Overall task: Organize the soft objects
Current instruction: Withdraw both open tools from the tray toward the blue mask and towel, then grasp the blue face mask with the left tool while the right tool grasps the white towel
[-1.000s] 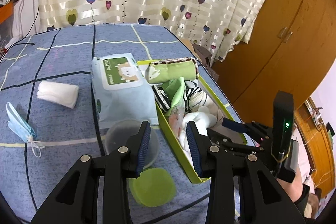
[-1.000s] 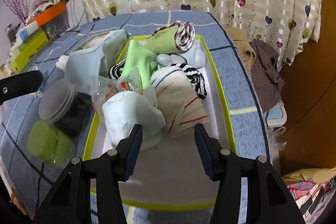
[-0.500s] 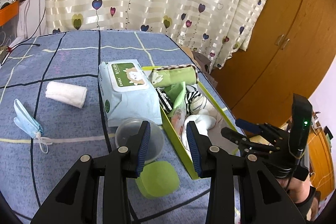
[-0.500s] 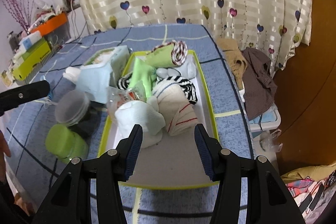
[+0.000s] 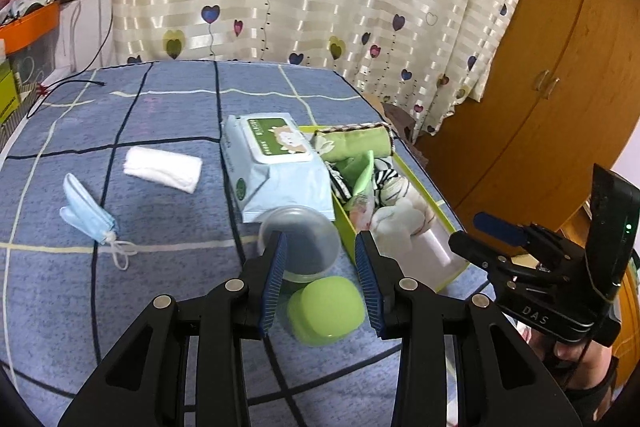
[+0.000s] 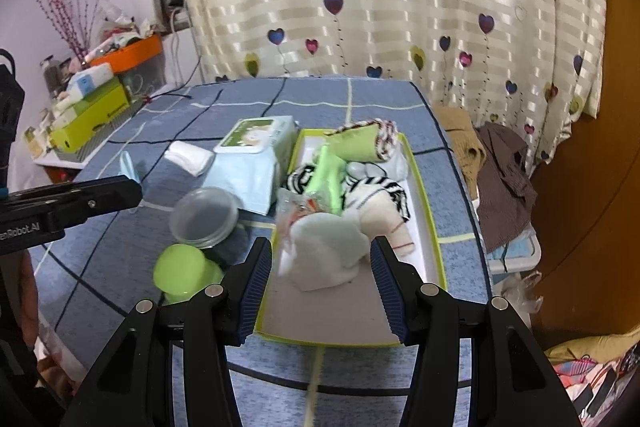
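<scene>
Through your left wrist camera, your left gripper [image 5: 320,269] hangs with its jaws wide and nothing between them, above a clear round tub [image 5: 298,245] and a lime-green lid [image 5: 327,311] on the blue checked bedcover [image 5: 160,287]. Beyond them a wet-wipes pack [image 5: 276,165] leans against the green-rimmed tray [image 5: 345,227], and well off to the left a rolled white towel [image 5: 163,170] and a blue face mask [image 5: 86,213] lie loose on the cover. Through your right wrist camera, your right gripper [image 6: 320,289] is also spread wide and empty, poised over the near end of the tray [image 6: 438,267], where a pale bundled cloth [image 6: 326,251], a beige sock with red stitching [image 6: 386,217], striped socks [image 6: 378,191] and a green rolled cloth [image 6: 360,143] are already heaped. You appear to be between picks: most soft things sit in the tray, towel and mask remain outside. Next, swing your left gripper toward the towel, come down across its short side and close gently.
</scene>
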The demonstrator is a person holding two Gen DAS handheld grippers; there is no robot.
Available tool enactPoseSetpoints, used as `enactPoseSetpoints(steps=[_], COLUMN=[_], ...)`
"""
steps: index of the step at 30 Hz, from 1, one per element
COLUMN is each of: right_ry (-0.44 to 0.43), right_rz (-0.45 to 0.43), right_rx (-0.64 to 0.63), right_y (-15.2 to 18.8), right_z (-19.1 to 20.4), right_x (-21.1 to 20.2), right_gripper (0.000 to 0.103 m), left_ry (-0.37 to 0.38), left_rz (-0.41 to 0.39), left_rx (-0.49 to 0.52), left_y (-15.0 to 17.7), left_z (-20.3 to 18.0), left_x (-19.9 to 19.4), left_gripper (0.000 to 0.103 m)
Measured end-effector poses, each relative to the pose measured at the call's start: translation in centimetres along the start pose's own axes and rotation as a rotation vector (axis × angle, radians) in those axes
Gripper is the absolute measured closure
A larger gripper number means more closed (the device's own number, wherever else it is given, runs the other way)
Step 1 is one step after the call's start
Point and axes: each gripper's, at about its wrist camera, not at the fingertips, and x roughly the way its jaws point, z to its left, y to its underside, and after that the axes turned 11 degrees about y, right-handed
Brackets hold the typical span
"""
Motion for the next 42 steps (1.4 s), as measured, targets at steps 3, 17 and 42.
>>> enactPoseSetpoints(steps=[3,17,42], right_ry=[-0.009,-0.04,-0.152], right_rz=[-0.004,-0.02,-0.054], right_rx=[-0.016,-0.08,-0.245], right_y=[-0.2,-1.8,-5.6], right_z=[0.9,4.7,13.1], right_x=[-0.2,-0.5,1.0], right_gripper=[0.052,0.052,0.052], left_ry=[-0.006,-0.025,-0.117], left_rz=[-0.009,-0.056,-0.083], left_rx=[-0.007,-0.042,-0.174], left_y=[0.2,0.3,0.7], left_z=[0.4,3.6,11.1], left_x=[-0.5,-2.5,-4.5], left_gripper=[0.066,0.066,0.066])
